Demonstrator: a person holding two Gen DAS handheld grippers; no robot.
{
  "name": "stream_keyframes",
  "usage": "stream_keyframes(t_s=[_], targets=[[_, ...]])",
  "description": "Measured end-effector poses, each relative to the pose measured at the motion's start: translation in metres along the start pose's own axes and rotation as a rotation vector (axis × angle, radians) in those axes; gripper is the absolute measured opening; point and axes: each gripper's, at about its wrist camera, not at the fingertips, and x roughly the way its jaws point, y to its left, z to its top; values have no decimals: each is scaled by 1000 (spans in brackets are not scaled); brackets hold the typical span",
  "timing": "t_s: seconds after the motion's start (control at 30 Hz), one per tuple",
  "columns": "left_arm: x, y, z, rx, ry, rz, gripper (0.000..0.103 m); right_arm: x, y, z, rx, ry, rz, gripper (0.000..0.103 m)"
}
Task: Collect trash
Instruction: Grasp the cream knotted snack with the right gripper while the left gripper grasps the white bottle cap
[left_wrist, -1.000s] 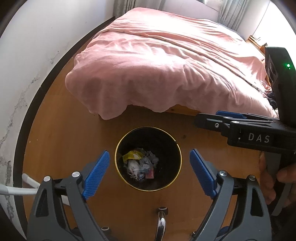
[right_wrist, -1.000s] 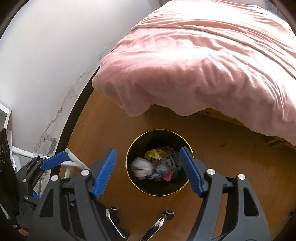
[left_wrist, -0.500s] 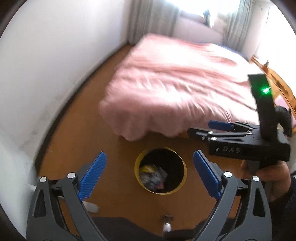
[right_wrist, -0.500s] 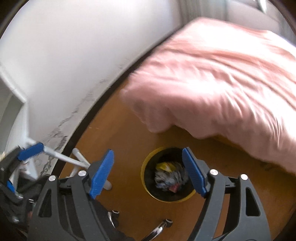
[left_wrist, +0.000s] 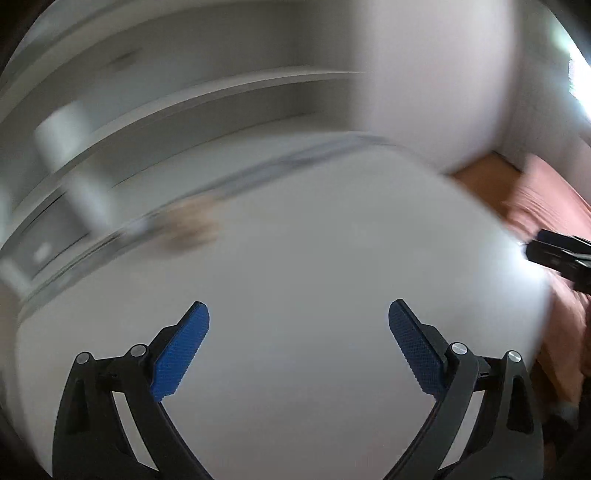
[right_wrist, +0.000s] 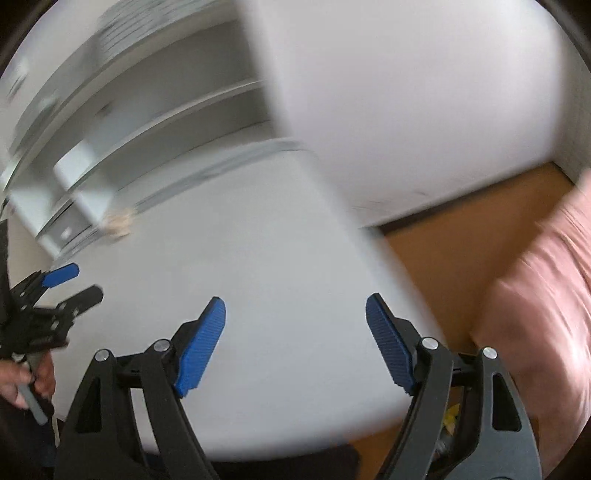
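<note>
Both grippers are over the white surface (left_wrist: 314, 258) now, and the picture is smeared with motion. The left gripper (left_wrist: 298, 350) has its blue-padded fingers (left_wrist: 181, 350) spread wide with nothing between them. The right gripper (right_wrist: 295, 343) is spread too, also with nothing between its fingers.

So where's the trash? One blurred tan crumpled lump (left_wrist: 192, 225) sits far back on the surface, close to the white shelving (left_wrist: 184, 96) behind; too smeared to say what it is, but it looks like the next pick. Lower right in the right wrist view, a scrap of yellow (right_wrist: 452, 415) peeks out past the surface's edge, likely rubbish already in a container on the wooden floor (right_wrist: 461, 236).

This reads as the search-and-approach step. The next move calls for a reach well forward, settling the view, then straddling the lump with one pair of fingers.

There is plenty of bare surface between the fingers and the lump. Mind the shelving at the back, the rounded right-hand corner where the surface drops off to the floor, and the pink-covered bed (right_wrist: 546, 295) beyond.
</note>
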Motion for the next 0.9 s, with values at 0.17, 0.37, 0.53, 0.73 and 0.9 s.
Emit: stream_keyframes(t_s=[0.17, 0.37, 0.53, 0.73, 0.9], targets=[[1, 112, -21, -196, 33, 144, 95, 76, 112, 40, -173, 81, 125, 76], [10, 160, -33, -258, 57, 164, 95, 141, 203, 74, -290, 127, 156, 76], [31, 173, -11, -251, 47, 145, 95, 176, 233, 92, -325, 137, 128, 76], [64, 179, 19, -244, 64, 112, 95, 195, 236, 97, -338, 157, 122, 41], [92, 171, 47, -219, 64, 108, 95, 181, 227, 97, -335, 122, 129, 34]])
